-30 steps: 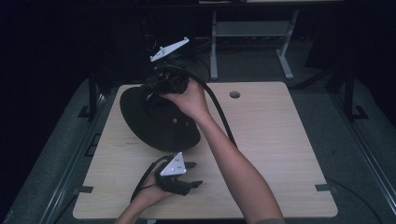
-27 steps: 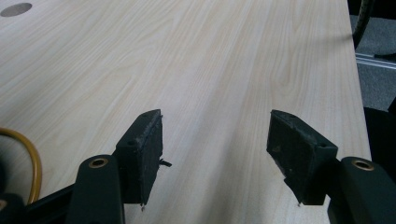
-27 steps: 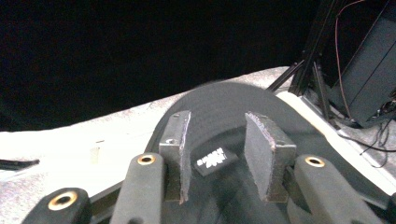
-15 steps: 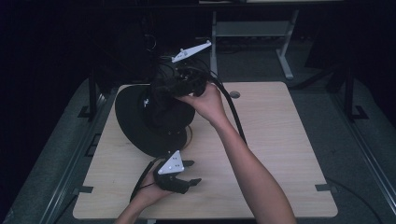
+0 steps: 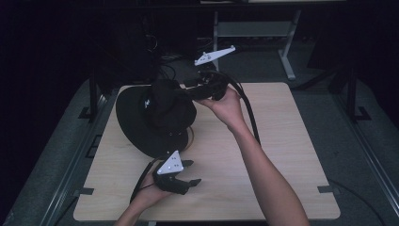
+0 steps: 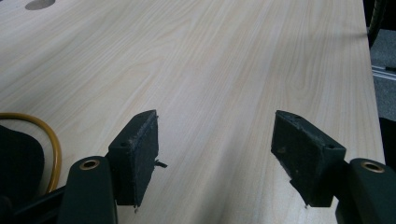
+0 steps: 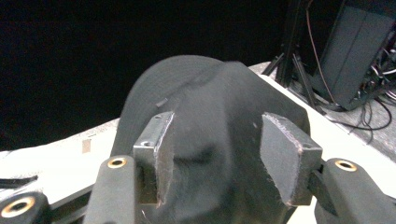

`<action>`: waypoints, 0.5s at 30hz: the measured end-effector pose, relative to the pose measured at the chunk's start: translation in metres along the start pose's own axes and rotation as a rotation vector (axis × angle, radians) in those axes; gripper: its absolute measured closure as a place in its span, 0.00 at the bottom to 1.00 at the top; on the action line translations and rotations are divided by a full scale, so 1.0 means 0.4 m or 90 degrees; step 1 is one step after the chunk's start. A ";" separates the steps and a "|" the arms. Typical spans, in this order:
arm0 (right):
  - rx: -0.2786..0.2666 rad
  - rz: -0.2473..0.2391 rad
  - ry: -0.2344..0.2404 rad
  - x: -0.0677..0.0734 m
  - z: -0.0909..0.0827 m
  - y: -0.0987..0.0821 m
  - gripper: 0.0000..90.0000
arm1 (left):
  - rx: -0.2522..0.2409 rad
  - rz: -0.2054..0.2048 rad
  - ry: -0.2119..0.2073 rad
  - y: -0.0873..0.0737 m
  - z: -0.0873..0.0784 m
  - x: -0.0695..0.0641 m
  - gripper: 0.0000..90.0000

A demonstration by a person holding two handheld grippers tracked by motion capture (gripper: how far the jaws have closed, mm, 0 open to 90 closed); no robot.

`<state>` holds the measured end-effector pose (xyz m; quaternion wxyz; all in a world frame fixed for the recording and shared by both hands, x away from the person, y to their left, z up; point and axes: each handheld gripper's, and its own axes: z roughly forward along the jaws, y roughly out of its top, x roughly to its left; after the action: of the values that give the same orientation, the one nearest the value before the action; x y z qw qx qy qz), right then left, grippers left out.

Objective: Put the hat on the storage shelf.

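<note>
**Hat held off the table by the right gripper**

While the table (image 5: 282, 141) bears only its near edge, the black hat (image 5: 155, 117) stands tilted at the left-rear, crown between the right gripper's (image 5: 200, 89) fingers (image 7: 156, 154), which pinch the fabric. A yellow cord (image 6: 53, 144) curves beside the brim. Near the front edge, the left gripper (image 5: 188, 174) rests with fingers (image 6: 137, 154) spread wide over bare wood, apart from the hat.
</note>
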<state>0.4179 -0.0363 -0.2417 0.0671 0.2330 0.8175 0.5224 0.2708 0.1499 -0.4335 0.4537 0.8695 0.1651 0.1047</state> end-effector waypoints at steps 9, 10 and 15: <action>-0.003 0.022 -0.013 -0.025 -0.038 -0.044 0.46 | -0.003 -0.002 0.006 -0.001 0.003 0.003 0.34; -0.004 0.023 -0.014 -0.027 -0.043 -0.048 0.46 | -0.003 -0.002 0.006 -0.002 0.004 0.003 0.34; 0.001 0.032 -0.025 -0.041 -0.063 -0.068 0.44 | 0.003 0.003 0.008 -0.002 0.005 0.004 0.34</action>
<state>0.4148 -0.0738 -0.2569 0.0695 0.2640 0.8103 0.5185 0.2729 0.1493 -0.4352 0.4503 0.8702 0.1662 0.1107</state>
